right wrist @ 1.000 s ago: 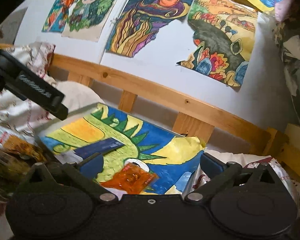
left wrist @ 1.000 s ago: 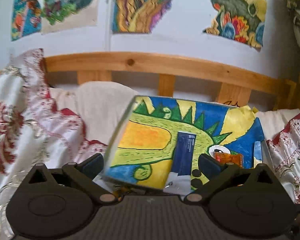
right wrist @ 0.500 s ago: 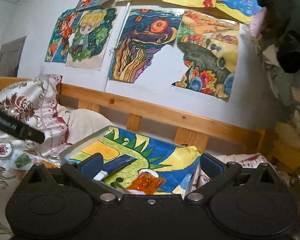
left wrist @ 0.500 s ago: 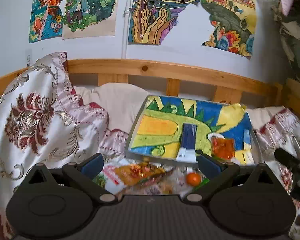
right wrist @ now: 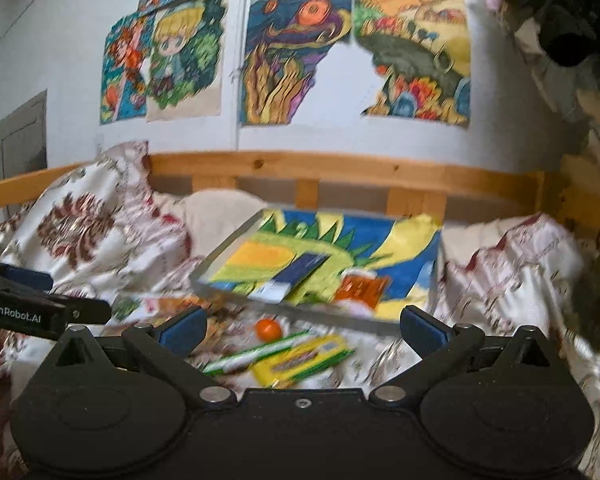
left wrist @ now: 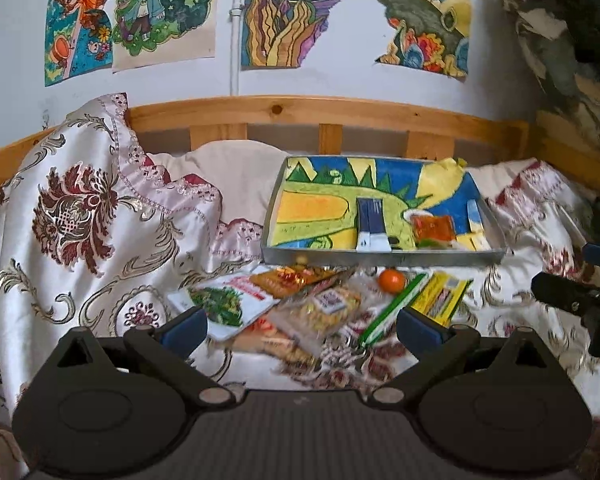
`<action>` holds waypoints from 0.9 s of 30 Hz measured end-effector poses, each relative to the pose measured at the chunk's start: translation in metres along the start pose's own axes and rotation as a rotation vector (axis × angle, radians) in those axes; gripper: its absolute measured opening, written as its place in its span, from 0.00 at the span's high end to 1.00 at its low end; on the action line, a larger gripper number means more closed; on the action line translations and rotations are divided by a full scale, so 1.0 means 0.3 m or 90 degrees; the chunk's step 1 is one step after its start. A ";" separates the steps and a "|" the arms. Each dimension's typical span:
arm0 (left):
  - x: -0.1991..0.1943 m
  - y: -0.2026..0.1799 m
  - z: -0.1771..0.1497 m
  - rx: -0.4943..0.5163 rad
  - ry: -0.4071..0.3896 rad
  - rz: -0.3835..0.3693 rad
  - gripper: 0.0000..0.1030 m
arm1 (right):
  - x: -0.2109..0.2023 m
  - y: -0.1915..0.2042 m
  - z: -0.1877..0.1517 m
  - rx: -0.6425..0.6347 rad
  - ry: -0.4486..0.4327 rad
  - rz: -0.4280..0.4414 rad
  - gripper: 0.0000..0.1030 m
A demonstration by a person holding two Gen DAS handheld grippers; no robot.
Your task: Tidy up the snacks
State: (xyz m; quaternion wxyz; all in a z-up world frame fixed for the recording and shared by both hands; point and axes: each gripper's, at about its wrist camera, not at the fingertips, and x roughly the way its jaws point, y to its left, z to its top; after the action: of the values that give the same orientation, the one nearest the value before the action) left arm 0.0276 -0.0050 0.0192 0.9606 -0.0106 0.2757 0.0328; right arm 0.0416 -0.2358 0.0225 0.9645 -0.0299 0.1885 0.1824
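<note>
Two handheld grippers are seen raised over a bed strewn w/ snacks. The left gripper [left wrist: 298, 326] is held w/ its jaws spread wide and nothing between them; the right gripper [right wrist: 303, 330] is likewise spread and empty, and its dark body also shows at the right edge of the left wrist view.

A shallow gray tray [left wrist: 380, 255] lined w/ a bright drawing is set toward the head of the bed [left wrist: 520, 280], near the wooden rail [left wrist: 300, 114]. Inside it, a dark blue packet [left wrist: 370, 222] is laid near the front wall, about mid-width, and an orange packet [left wrist: 432, 229] lies just right of it (a thin blue-and-yellow piece near the right wall is too small to make out).

The rest of the snacks are left on the patterned bedspread just in front of the tray: a white packet w/ a green picture [left wrist: 224, 306] at the left, a clear bag of yellowish pieces [left wrist: 328, 308] in the middle, an orange-brown wrapper [left wrist: 296, 278] behind it, a small orange fruit [left wrist: 392, 280] close to the tray's front wall, a green-and-white stick pack [left wrist: 392, 310] and a yellow packet [left wrist: 440, 294] to the right. Several overlap.

Colourful drawings [left wrist: 276, 12] are taped to the wall. The right wrist view is motion-blurred.
</note>
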 end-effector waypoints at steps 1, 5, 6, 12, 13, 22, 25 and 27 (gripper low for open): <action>-0.004 0.004 -0.008 0.005 0.001 -0.001 0.00 | -0.002 0.011 -0.010 0.002 0.012 0.006 0.01; -0.013 0.020 -0.042 0.018 0.016 -0.009 0.00 | -0.002 0.043 -0.038 0.005 0.048 0.019 0.01; -0.013 0.022 -0.050 0.021 0.022 -0.010 0.00 | -0.003 0.049 -0.042 0.003 0.052 0.020 0.01; 0.001 0.028 -0.092 0.029 0.057 -0.006 0.00 | 0.015 0.057 -0.061 0.029 0.095 0.032 0.01; 0.002 0.030 -0.095 0.026 0.061 -0.006 0.00 | 0.020 0.055 -0.065 0.035 0.105 0.034 0.01; 0.022 0.031 -0.104 0.017 0.082 -0.002 0.00 | 0.044 0.061 -0.080 0.037 0.137 0.034 0.01; 0.032 0.024 -0.103 0.017 0.089 -0.001 0.00 | 0.051 0.063 -0.082 0.033 0.144 0.032 0.01; 0.041 0.023 -0.101 0.013 0.094 0.001 0.00 | 0.054 0.062 -0.084 0.032 0.148 0.030 0.01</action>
State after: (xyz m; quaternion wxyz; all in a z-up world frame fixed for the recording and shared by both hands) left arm 0.0215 0.0015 -0.0130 0.9377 -0.0034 0.3462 0.0297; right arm 0.0399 -0.2160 -0.0067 0.9321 -0.0219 0.3040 0.1958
